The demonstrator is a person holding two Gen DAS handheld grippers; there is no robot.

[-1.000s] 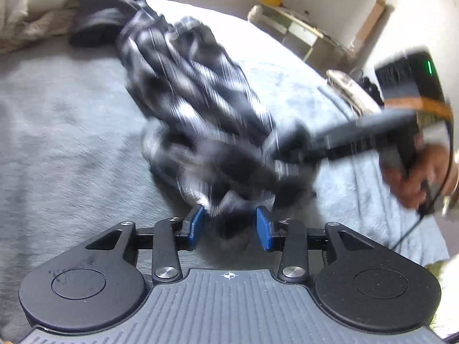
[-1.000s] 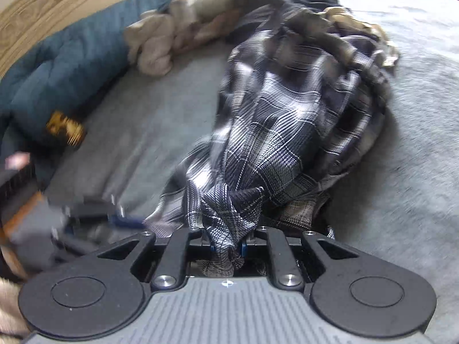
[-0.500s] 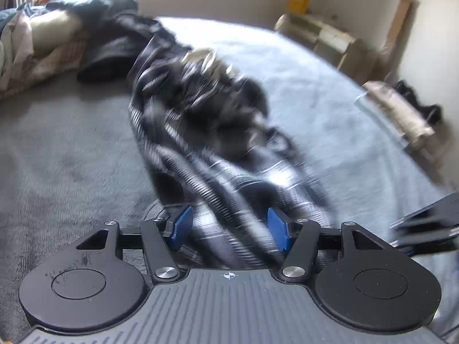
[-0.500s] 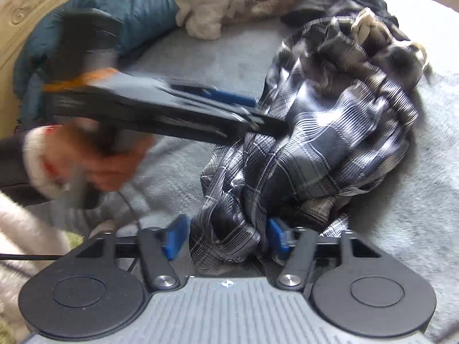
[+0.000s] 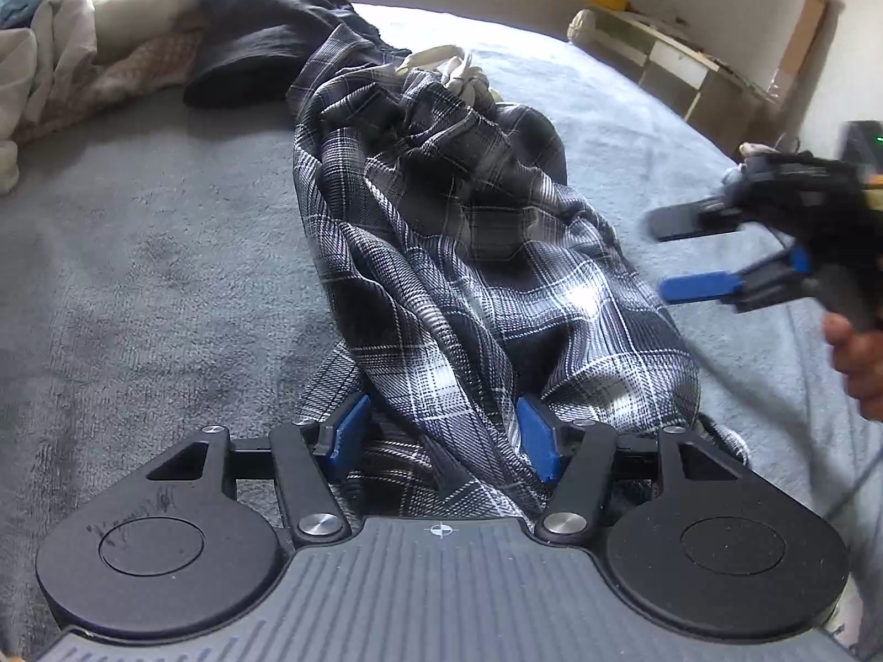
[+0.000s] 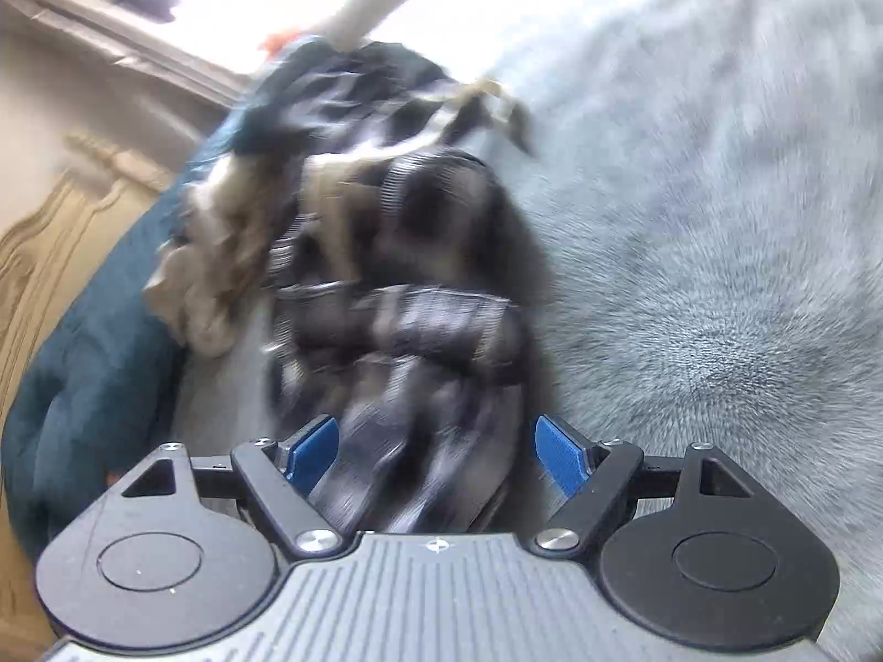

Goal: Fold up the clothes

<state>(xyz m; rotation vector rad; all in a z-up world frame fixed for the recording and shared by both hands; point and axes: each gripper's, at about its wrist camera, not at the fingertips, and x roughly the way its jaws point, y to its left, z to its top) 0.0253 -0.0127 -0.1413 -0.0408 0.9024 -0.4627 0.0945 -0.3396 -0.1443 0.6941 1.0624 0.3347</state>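
A crumpled black-and-white plaid garment (image 5: 469, 254) lies in a long heap on the grey bed blanket (image 5: 138, 276). Its near end runs between the blue pads of my left gripper (image 5: 441, 438), whose jaws stand apart without pressing the cloth. In the left wrist view my right gripper (image 5: 659, 254) hovers just right of the heap, a hand (image 5: 861, 364) on its handle. Its jaws are opening and nothing sits between the fingers there. The right wrist view is blurred. It shows the plaid garment (image 6: 408, 331) beyond my right gripper (image 6: 436, 449).
Beige and black clothes (image 5: 83, 55) are piled at the bed's far left. A teal duvet (image 6: 83, 375) and a wooden headboard (image 6: 33, 254) border the bed's left side in the right wrist view. Low shelves (image 5: 662, 55) stand by the far wall. Bare blanket (image 6: 717, 276) stretches to the right.
My right gripper let go of the plaid cloth, opened wide and swung off to the heap's right side. My left jaws widened. The garment settled onto the bed.
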